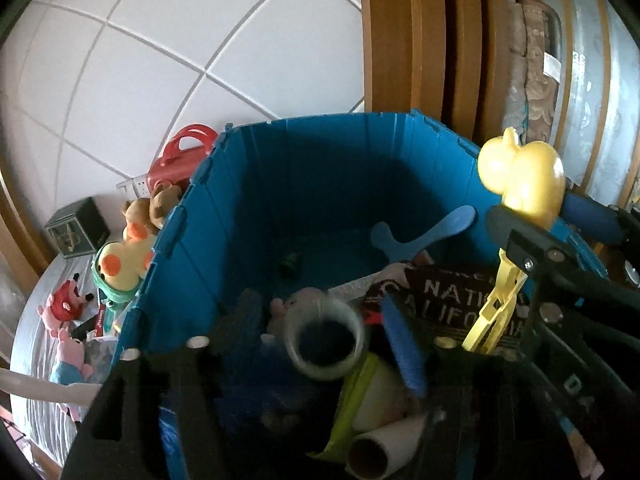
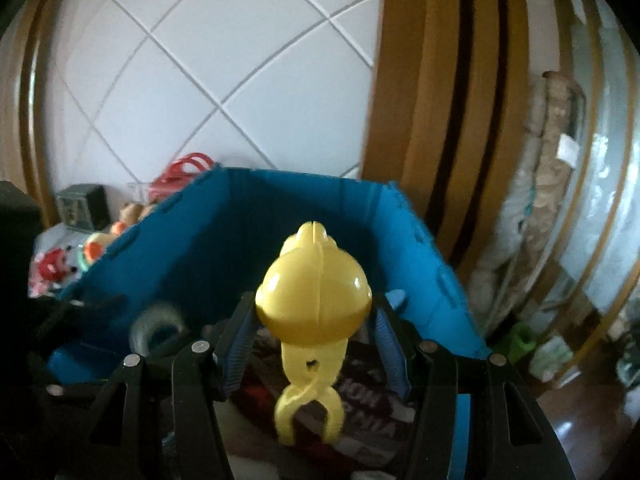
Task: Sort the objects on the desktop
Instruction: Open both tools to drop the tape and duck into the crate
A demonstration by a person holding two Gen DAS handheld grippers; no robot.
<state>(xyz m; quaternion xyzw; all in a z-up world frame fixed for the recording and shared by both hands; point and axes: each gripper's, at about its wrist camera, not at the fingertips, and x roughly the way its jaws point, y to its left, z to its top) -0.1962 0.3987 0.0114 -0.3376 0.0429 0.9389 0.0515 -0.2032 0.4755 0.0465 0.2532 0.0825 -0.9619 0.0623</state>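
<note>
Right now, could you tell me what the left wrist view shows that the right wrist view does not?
Only the left view shows the bin's contents clearly: a tape roll, a blue boomerang, a cardboard tube, and the right gripper from the side. Only the right view shows a green item on the floor beyond the bin. Both show the blue bin, the yellow duck tongs between the right gripper's pads, the plush toys and the tiled wall.
</note>
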